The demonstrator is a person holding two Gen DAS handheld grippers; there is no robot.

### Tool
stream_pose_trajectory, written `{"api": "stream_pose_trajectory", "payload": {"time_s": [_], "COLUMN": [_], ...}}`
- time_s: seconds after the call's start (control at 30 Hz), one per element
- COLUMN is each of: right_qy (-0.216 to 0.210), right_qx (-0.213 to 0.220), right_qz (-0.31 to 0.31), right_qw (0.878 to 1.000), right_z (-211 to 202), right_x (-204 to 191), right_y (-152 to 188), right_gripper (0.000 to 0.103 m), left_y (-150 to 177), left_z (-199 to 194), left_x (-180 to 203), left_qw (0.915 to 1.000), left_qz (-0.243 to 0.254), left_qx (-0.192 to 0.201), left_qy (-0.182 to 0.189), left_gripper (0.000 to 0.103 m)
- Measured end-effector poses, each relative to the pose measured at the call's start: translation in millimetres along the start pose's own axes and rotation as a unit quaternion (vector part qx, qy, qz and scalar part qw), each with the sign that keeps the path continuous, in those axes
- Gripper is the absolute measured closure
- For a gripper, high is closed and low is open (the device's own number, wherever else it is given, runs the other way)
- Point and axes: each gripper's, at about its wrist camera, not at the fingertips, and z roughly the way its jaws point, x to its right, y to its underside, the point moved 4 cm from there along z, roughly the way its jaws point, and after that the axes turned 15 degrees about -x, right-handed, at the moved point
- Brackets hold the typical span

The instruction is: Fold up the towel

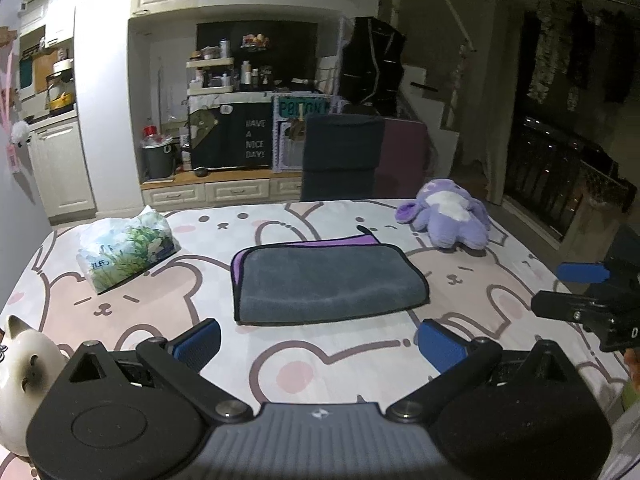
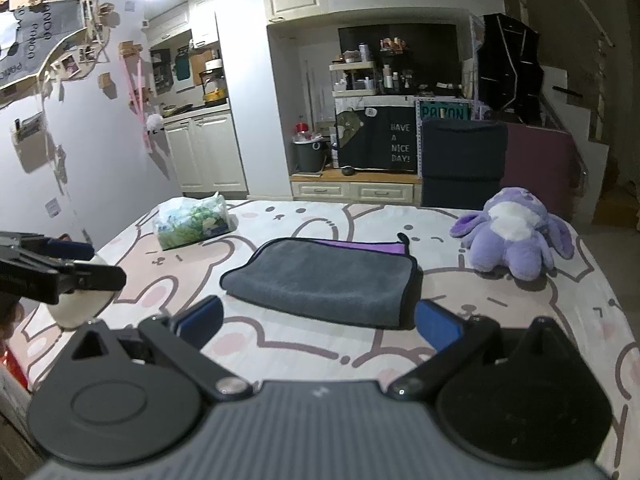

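Left gripper [image 1: 318, 342] and right gripper [image 2: 318, 322] level, jaws spread wide, holding nothing, short of folded grey-and-purple microfibre towel [image 1: 326, 282] on tabletop [image 1: 320, 364].

Bare desk [image 1: 320, 356] is lying open before the towel [image 1: 328, 280]; a tissue pack [image 1: 128, 252] is flanking far left, a plush toy [image 1: 448, 216] far right.

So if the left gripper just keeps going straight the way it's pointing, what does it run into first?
Most likely the folded towel. The left gripper is open, angled down at the table, and the towel's near edge lies just ahead between its fingers. Depth is unclear; it might touch tablecloth first.
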Motion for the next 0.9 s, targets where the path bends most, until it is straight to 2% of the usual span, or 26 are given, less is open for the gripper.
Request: {"api": "stream_pose_trajectory", "payload": {"time_s": [0.4,0.9], "right_qy": [-0.004,-0.012], "right_qx": [0.005,0.006], "right_qz": [0.007,-0.018], "right_qw": [1.0,1.0], "right_z": [-15.1,-28.6], "right_x": [0.7,-13.3], "right_y": [30.9,57.1], "right_gripper": [0.0,0.0], "left_y": [29.3,56.5], "left_z": [-6.4,-18.1], "left_x": [11.3,12.9], "left_qw": [0.9996,0.9991], "left_qz": [0.024,0.029], "left_qx": [0.001,0.01], "left_qy": [0.013,0.029], "left_gripper": [0.0,0.0]}}
